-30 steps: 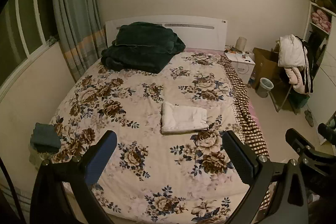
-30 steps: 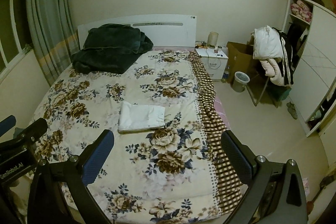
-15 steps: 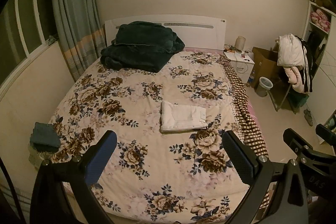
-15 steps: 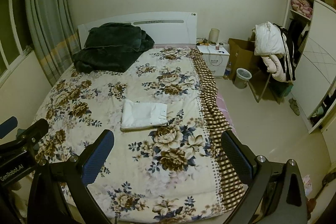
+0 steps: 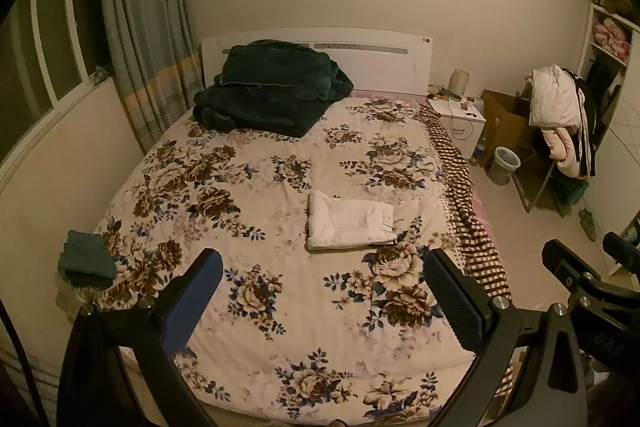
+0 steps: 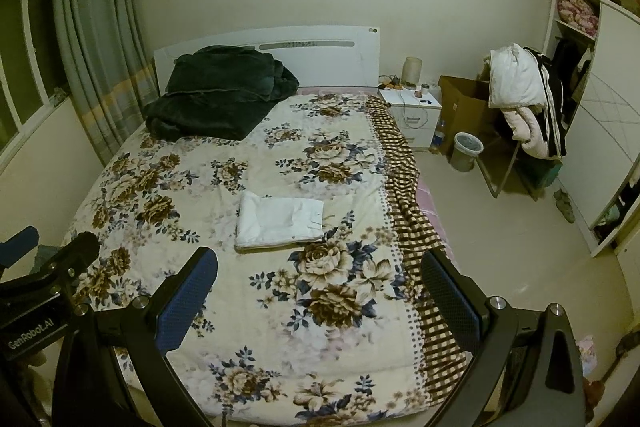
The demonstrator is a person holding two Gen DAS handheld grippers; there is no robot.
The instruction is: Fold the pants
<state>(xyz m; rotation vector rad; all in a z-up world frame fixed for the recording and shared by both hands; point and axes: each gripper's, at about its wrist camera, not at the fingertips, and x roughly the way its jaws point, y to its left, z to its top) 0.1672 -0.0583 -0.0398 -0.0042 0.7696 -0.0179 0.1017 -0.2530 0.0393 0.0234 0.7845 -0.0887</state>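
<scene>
White pants lie folded into a neat rectangle on the floral bedspread, right of the bed's middle; they also show in the right wrist view. My left gripper is open and empty, held high above the foot of the bed, well short of the pants. My right gripper is open and empty, also high over the foot end. Each gripper shows at the edge of the other's view: the right one and the left one.
A dark green blanket is piled by the white headboard. A small green folded cloth lies at the bed's left edge. A nightstand, cardboard box, bin and clothes-laden chair stand to the right.
Both grippers have drawn back and risen slightly, so more of the bed's foot end shows. The folded pants have not moved. Both grippers stay open.
</scene>
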